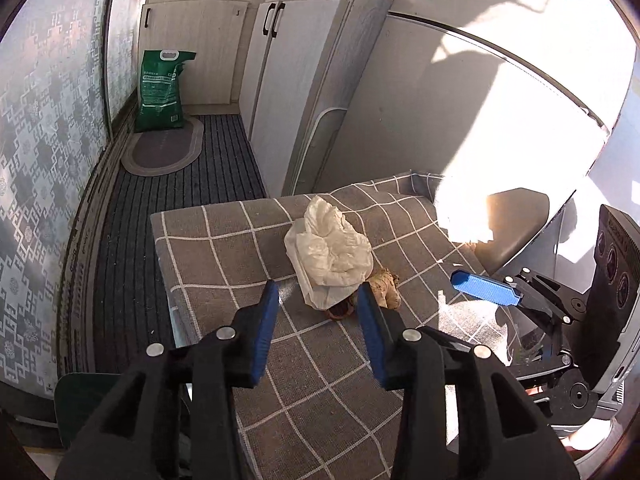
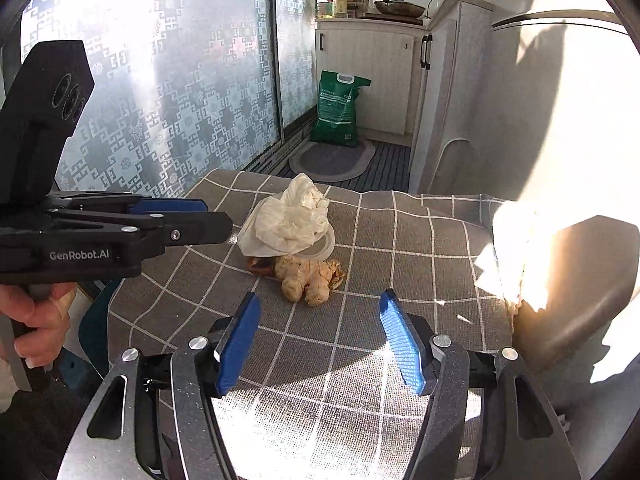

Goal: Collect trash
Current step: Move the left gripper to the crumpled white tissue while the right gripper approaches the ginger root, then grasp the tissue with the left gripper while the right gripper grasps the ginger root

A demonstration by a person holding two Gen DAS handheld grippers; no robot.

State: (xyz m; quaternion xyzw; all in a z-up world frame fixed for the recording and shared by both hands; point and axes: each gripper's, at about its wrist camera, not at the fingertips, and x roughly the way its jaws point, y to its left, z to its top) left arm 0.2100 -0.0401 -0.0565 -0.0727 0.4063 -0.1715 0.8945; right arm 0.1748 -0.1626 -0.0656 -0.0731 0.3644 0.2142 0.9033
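A crumpled white tissue (image 1: pixel 330 250) lies on a small table covered by a brown checked cloth (image 1: pixel 224 248). It rests on a white lid (image 2: pixel 320 246), with a piece of ginger (image 2: pixel 310 276) and a brown scrap (image 2: pixel 260 266) beside it. My left gripper (image 1: pixel 318 296) is open, its blue fingers either side of the tissue's near edge, just short of it. In the right wrist view the left gripper (image 2: pixel 208 216) reaches in from the left. My right gripper (image 2: pixel 320 300) is open and empty, a short way in front of the ginger (image 1: pixel 386 284). It also shows at the right of the left wrist view (image 1: pixel 486 288).
A white refrigerator (image 1: pixel 460 120) stands behind the table. White cabinets (image 1: pixel 288 80) and a green sack (image 1: pixel 162 90) on an oval mat (image 1: pixel 164 152) are farther off. A patterned glass door (image 2: pixel 160 92) runs along the left. A dark chair (image 2: pixel 580 288) is at the right.
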